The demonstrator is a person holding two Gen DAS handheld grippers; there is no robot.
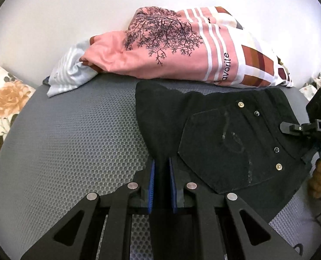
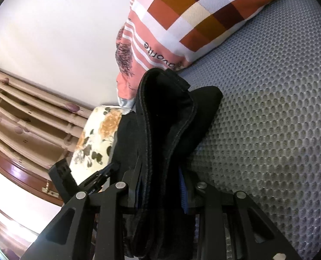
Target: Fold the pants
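Black pants [image 1: 236,134] lie on the grey honeycomb mat [image 1: 73,143], back pocket and rivets facing up. My left gripper [image 1: 162,162] is shut on a pinched fold of the pants' edge, the dark cloth squeezed between its blue pads. In the right wrist view my right gripper [image 2: 160,173] is shut on a thick bunch of the black pants [image 2: 166,119], the seamed waistband standing up between its fingers. The right gripper's body [image 1: 318,125] shows at the right edge of the left wrist view, at the waistband end.
A pink pillow [image 1: 171,49] with a tree print and striped, checked covers lies along the back of the mat by a white wall. A floral pillow [image 1: 2,108] sits at the left. In the right wrist view a wooden headboard [image 2: 30,112] stands at left.
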